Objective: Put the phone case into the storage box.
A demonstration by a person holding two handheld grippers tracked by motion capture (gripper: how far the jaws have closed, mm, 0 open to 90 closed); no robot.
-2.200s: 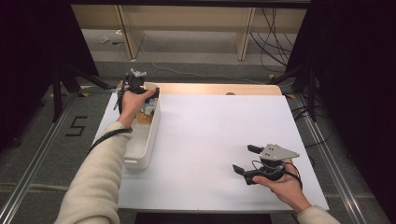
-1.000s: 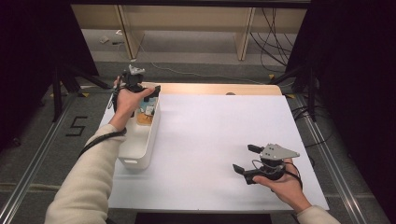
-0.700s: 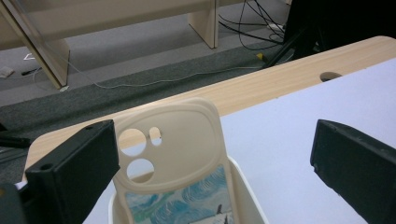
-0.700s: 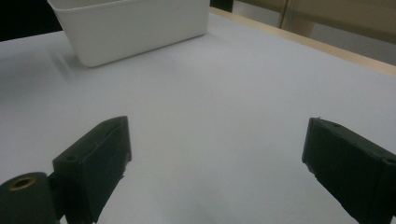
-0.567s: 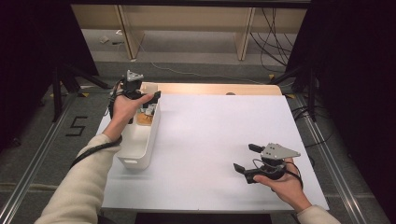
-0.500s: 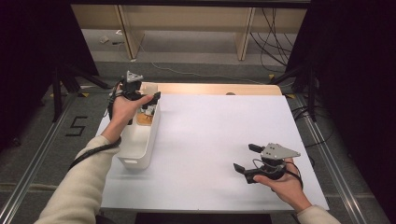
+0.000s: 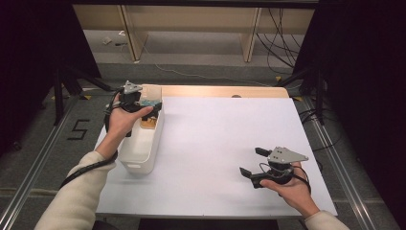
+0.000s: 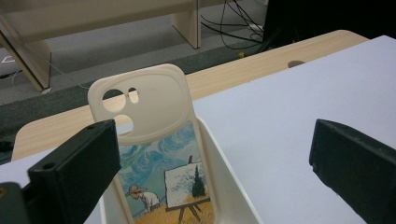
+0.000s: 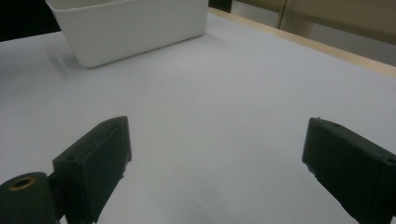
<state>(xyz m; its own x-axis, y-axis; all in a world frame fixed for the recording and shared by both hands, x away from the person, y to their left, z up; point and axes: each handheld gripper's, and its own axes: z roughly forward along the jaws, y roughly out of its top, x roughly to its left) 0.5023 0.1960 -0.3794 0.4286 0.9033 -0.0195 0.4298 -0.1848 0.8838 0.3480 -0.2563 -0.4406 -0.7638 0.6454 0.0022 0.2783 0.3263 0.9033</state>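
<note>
A person works at a white table point(image 7: 215, 139) with a hand-held gripper in each hand. The left hand-held gripper point(image 7: 143, 106) hangs over the far end of a white bin point(image 7: 139, 153), which stands at the table's left edge with its long side running away from the person. In the left gripper view its black jaws stand wide apart with nothing between them touching either one; past them a cream phone case point(image 8: 161, 154) leans upright against the bin's far end wall, its camera cut-outs uppermost and a printed picture of a painter at an easel in a wheat field under a swirling blue sky facing the camera. From the high view the case point(image 7: 149, 120) shows as a patch of blue and yellow inside the bin, just beneath the left hand point(image 7: 123, 120). The right hand-held gripper point(image 7: 253, 163) is held low over the table well to the right of the bin, near the table's near edge, cradled in the right hand point(image 7: 292, 189), a grey three-cornered plate on top. Its jaws too are spread wide and grip nothing, with bare white tabletop between them and the bin point(image 9: 130, 28) farther off.
</note>
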